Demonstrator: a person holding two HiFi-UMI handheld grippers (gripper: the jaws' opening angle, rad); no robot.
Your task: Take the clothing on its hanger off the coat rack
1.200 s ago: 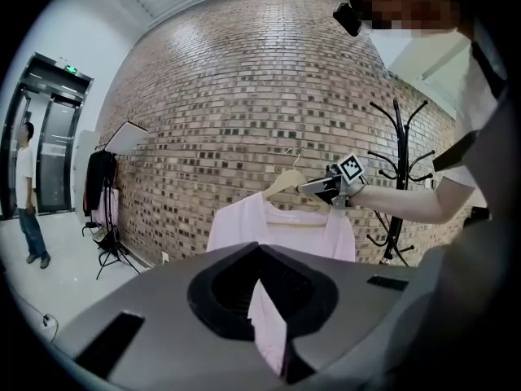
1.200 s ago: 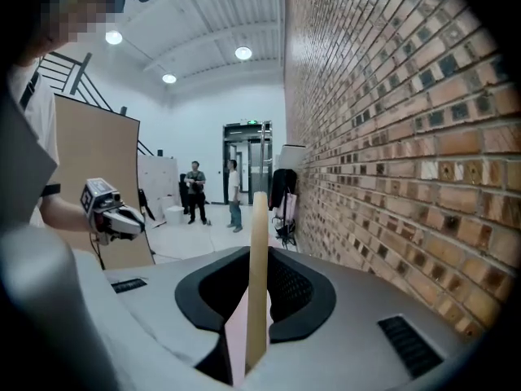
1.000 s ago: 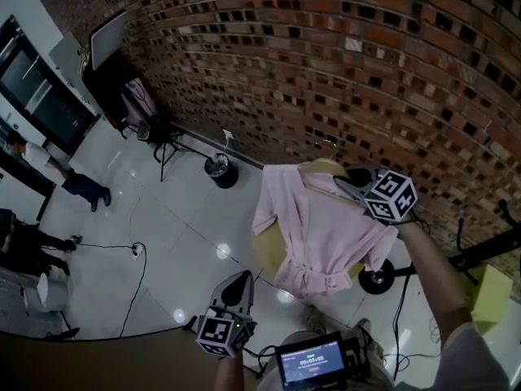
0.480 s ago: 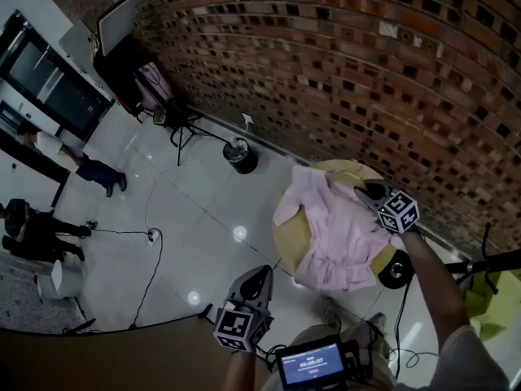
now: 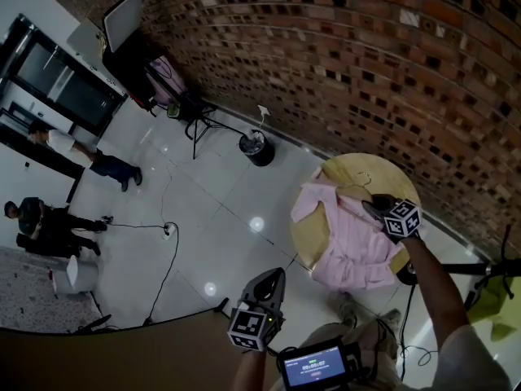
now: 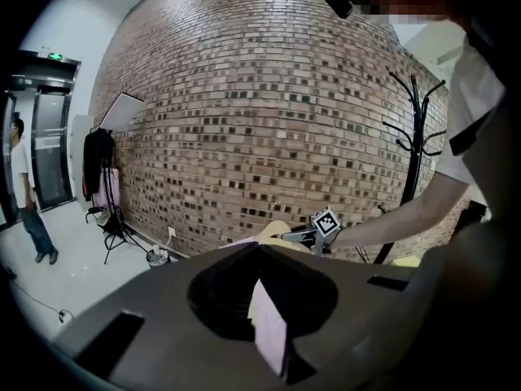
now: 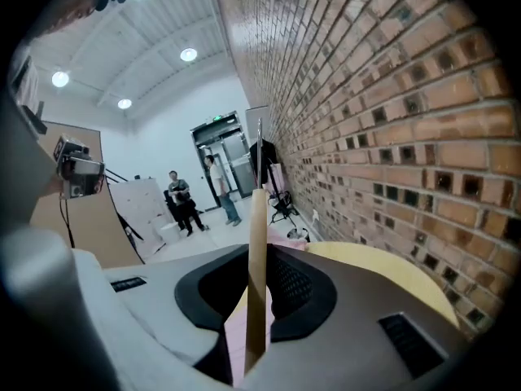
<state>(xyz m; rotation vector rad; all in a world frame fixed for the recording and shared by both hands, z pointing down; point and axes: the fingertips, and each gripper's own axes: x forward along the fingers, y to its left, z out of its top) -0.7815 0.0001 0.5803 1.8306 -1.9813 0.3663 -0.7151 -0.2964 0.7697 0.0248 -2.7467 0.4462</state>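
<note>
Gripping hanger (image 7: 256,259) of pink shirt (image 5: 350,247) in right gripper (image 5: 370,205), over round table (image 5: 383,173), left gripper (image 5: 275,275) closed, empty

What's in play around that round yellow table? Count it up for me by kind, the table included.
Grippers: 2 (left gripper, right gripper)
Pink garment: 1
Wooden hanger: 1
Round table: 1
Total: 5

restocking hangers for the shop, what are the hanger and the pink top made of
Hanger: probably wood, pale tan with a dull finish; it shows as a flat, stiff strip. Its thin hook looks like metal wire, though it is too small to be sure. Pink top: soft matte cloth that drapes and creases; the fibre can't be told.
</note>
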